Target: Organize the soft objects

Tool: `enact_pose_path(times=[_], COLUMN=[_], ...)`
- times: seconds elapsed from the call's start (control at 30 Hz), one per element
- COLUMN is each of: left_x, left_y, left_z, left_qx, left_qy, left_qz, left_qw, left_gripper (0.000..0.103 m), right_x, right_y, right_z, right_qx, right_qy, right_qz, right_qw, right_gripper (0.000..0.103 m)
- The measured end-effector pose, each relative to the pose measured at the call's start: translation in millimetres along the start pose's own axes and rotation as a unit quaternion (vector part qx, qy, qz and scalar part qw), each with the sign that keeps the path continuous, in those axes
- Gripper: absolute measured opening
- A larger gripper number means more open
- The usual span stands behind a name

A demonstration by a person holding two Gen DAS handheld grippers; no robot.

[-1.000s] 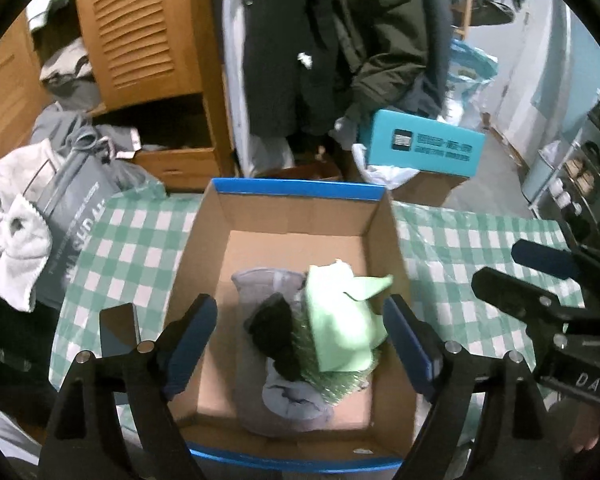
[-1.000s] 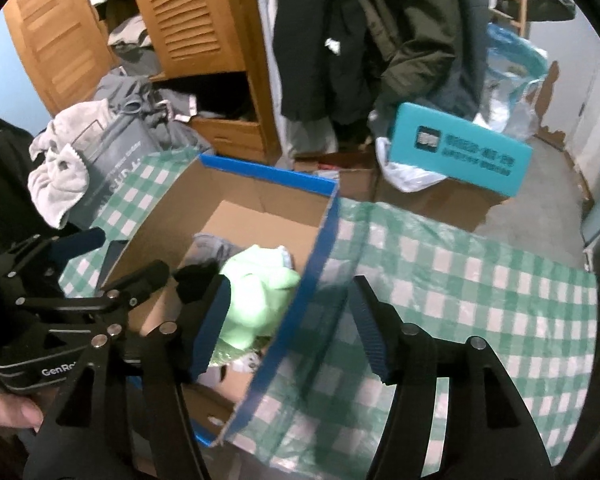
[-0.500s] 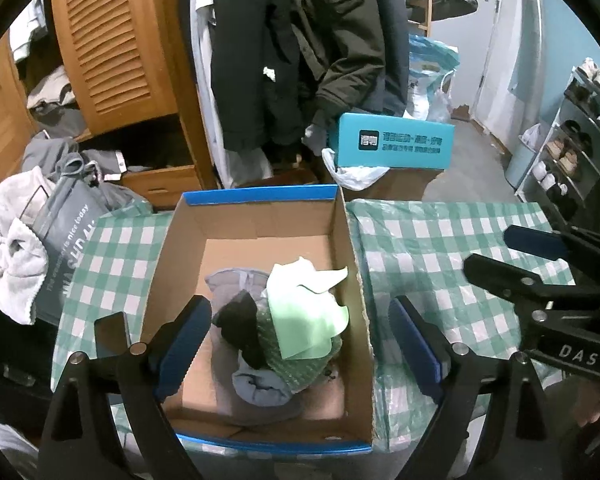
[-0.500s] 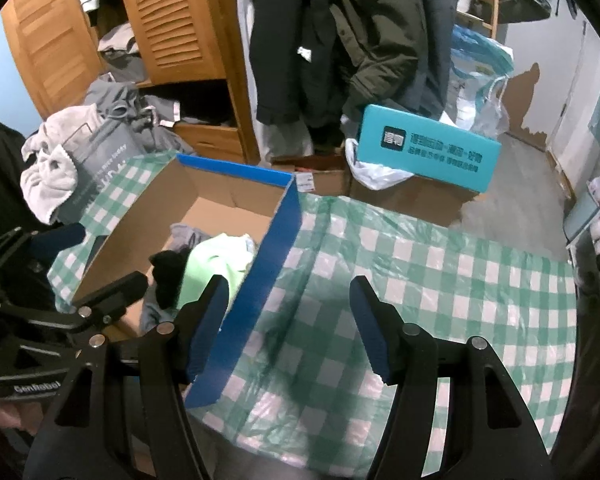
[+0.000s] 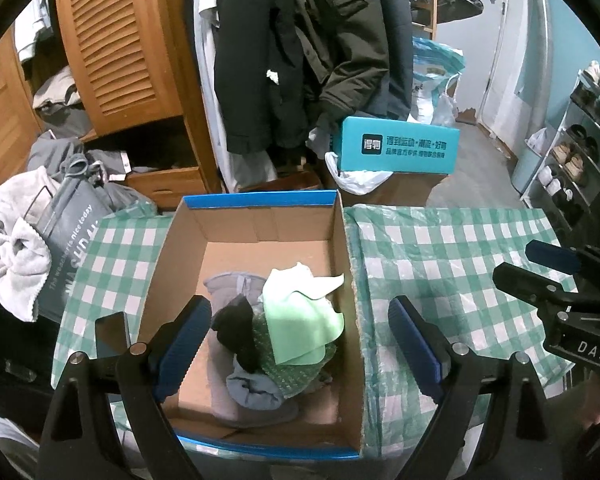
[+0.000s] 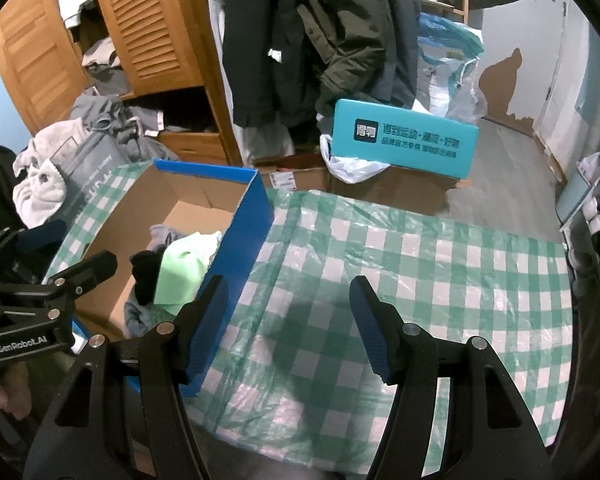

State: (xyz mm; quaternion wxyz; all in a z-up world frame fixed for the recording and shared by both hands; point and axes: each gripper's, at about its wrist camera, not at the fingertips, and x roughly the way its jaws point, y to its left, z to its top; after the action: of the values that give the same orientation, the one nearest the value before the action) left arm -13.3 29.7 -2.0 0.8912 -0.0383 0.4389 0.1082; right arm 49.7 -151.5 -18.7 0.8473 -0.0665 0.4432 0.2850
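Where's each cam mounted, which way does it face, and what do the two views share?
Left wrist: on the left gripper, angled down into the cardboard box of soft items; own open jaws, plus the right gripper.
Right wrist: on the right gripper, angled down at the checked tablecloth right of the box; own open jaws, left gripper at the left edge.
Shared: box, light green cloth, teal box, tablecloth.
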Motion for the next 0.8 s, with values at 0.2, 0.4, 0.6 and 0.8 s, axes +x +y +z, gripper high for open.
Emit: enact_pose_path(times=[0.2,0.4,0.6,0.8], left_x=[-1.3,-3.9,-3.5,-3.7], left_y=[-4.8,-7.4,-7.4,-6.7], left_z=[2.2,2.6,2.6,2.7], left_qx=[0.003,0.003,0.003,0.003], left_qy=[-0.005,-0.007,-0.007,-0.007], left_qz=[0.000,-0.001,-0.002,-0.002], left_qw=[1.0000,1.0000,1.0000,1.0000], left_gripper=[0.091,0.091,0.091,0.091], right_x=[-0.5,-0.6,-1.3,-1.3], right_y=[-1.0,-0.7,0.1,0.2], right_z=[-0.5,-1.2,-1.8,-1.8], right_qx=[-0.001,0.001,0.001,0.000], right_qy=[-0.001,0.000,0.000,0.000], right_qz=[0.000,0.000,0.001,0.001], right_qw=[1.000,1.000,1.000,1.000], right_gripper=[0.062,0.062,0.062,0.062])
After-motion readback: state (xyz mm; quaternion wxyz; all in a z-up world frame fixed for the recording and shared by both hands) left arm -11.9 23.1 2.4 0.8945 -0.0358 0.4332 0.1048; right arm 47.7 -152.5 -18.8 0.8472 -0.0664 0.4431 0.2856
